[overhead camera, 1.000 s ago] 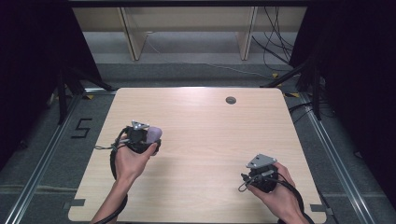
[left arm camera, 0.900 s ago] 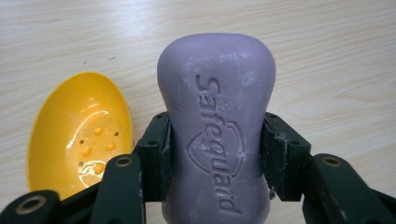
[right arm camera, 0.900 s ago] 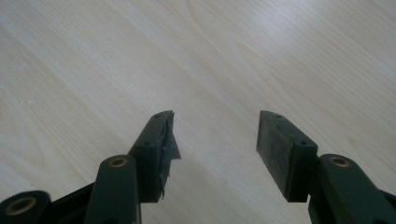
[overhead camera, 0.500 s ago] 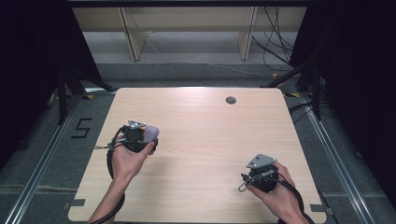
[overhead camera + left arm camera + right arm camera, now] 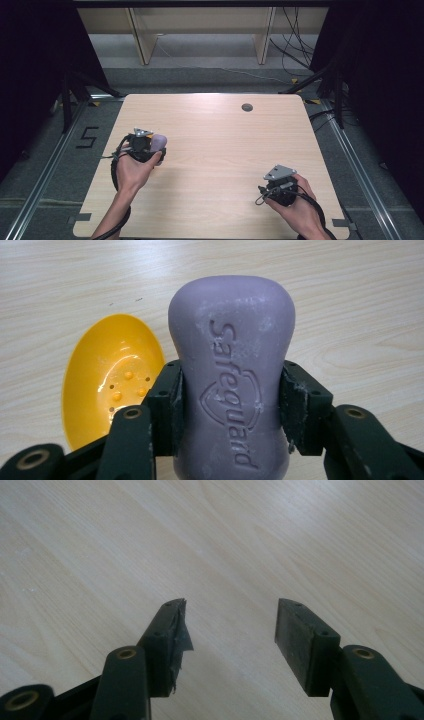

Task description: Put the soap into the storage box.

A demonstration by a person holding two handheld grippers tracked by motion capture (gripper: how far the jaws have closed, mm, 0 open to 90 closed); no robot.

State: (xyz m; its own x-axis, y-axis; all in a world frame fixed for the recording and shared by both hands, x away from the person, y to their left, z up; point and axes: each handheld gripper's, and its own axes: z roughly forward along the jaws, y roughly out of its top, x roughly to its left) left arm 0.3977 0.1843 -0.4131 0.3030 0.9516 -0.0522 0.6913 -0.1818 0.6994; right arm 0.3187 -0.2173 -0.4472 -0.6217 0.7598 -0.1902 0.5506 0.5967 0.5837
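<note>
"Safeguard" embossed on purple soap bar (image 5: 231, 390), "5" marked on floor (image 5: 88, 137)

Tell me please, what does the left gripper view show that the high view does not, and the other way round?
The left gripper view alone: a yellow soap dish with small bumps lying on the table, and the word Safeguard pressed into the purple soap. The high view alone: the right gripper with its hand, a dark round spot on the table, and the floor. Both: the left gripper shut on the soap, over the wooden table.
</note>
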